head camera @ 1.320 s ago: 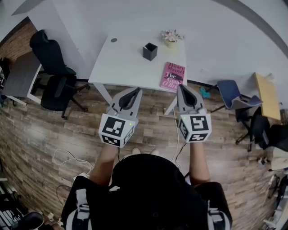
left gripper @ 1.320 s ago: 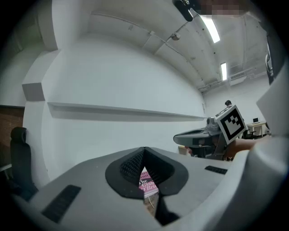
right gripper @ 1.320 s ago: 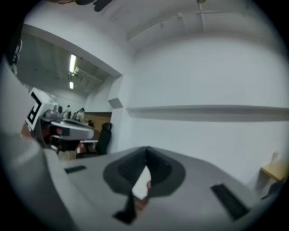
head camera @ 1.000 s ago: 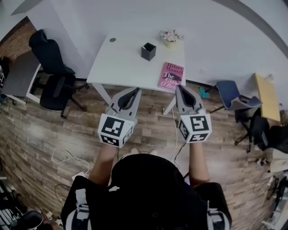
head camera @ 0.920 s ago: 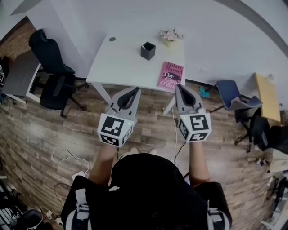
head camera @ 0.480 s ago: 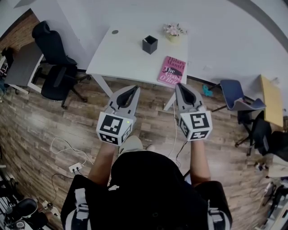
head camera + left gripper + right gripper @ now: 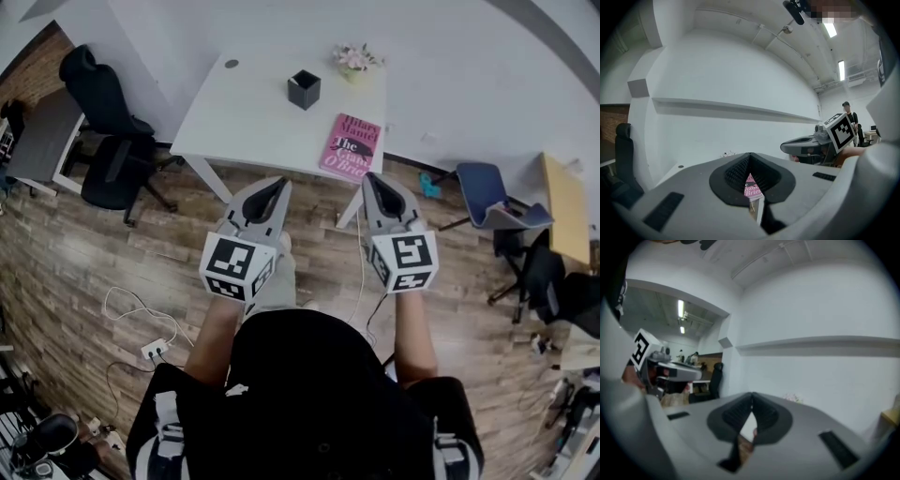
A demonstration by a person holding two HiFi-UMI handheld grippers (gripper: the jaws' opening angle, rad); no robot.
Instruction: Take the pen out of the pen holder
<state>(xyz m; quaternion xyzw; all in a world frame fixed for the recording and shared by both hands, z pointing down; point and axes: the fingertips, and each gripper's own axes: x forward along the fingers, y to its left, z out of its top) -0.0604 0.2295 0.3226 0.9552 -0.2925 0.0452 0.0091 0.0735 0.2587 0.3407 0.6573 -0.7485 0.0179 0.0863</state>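
The black square pen holder (image 7: 304,89) stands at the back of the white table (image 7: 248,127); whether a pen is in it is too small to tell. My left gripper (image 7: 273,185) and right gripper (image 7: 374,178) are held side by side over the wooden floor, short of the table's near edge, both shut and empty. In the left gripper view the left gripper (image 7: 750,155) has its pads meeting, with the pink book (image 7: 751,185) showing below the tips and the right gripper (image 7: 813,145) alongside. In the right gripper view the right gripper (image 7: 751,395) is closed too.
A pink book (image 7: 352,145) lies at the table's near right corner and a small flower pot (image 7: 355,62) stands behind the holder. Black office chairs (image 7: 105,117) are on the left, a blue chair (image 7: 484,192) and a yellow side table (image 7: 561,202) on the right. Cables (image 7: 131,314) lie on the floor.
Both grippers have come nearer the table's front edge and sunk a little. The table sits closer to them in the head view, and a foot now shows below the left gripper.
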